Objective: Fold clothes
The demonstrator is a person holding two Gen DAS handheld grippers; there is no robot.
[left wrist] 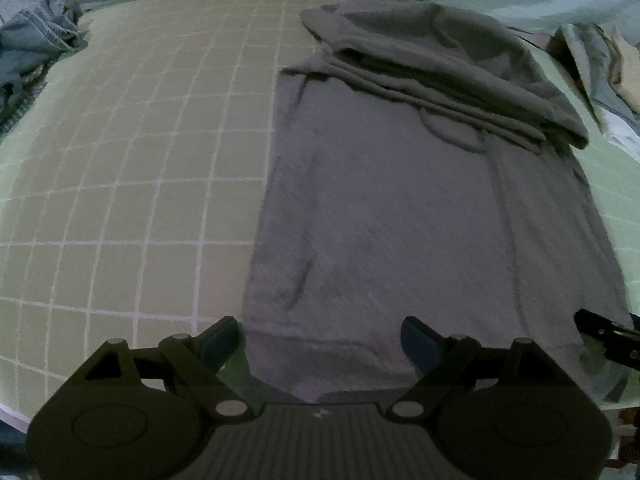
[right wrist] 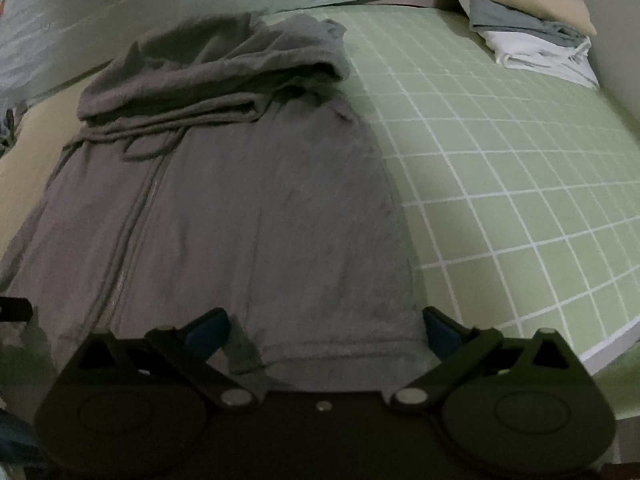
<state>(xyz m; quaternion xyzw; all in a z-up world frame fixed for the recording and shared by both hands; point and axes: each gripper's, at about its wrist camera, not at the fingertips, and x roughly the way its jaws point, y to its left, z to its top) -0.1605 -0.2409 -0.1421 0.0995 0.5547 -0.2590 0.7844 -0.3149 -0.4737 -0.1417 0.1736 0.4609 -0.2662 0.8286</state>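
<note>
Bare green grid mat (left wrist: 132,168) left open beside the grey hoodie (left wrist: 420,220), its bunched hood (right wrist: 224,68) raised at the far end, folded clothes stack (right wrist: 536,28) blocking the far right corner, denim heap (left wrist: 28,52) crowding the far left edge

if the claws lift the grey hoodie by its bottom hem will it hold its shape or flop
Probably flop: the grey hoodie lies limp on the green mat, its folded-down top sagging in soft creases. It looks thick, so likely heavy for cloth. The fleecy surface seems unlikely to slip.
</note>
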